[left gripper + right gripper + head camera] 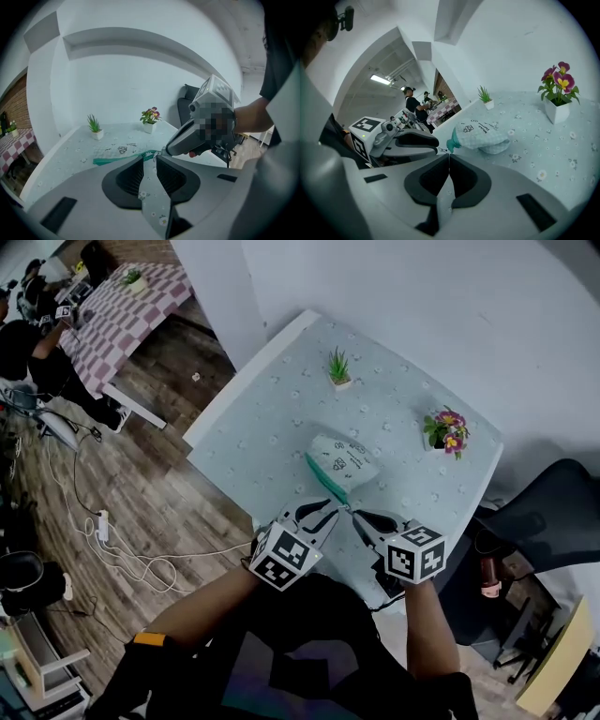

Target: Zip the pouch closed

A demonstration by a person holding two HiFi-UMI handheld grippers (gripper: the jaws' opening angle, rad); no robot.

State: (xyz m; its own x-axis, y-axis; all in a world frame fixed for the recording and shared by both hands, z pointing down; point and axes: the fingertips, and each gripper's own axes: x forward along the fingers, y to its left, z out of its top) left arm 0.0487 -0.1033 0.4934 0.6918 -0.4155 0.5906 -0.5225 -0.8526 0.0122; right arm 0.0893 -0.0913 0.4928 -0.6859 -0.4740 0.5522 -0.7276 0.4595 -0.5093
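Observation:
A pale checked pouch (345, 460) with a green zipper (325, 479) lies on the flowered table (272, 437), its zipper end raised toward me. Both grippers meet at that near end. My left gripper (337, 508) is shut on the green end of the pouch (117, 151), and the fabric reaches its tips (150, 157). My right gripper (353, 511) comes in from the right, shut on the small metal zipper pull (441, 150) just beyond its own tips (449, 155). The pouch (480, 136) lies past them, with the left gripper (438, 149) at its left.
A small green plant (338, 369) stands at the table's far side. A white pot of flowers (445, 432) stands at the right. A black chair (553, 512) is beside the right edge. A checked table (131, 306) and people are far off at the left.

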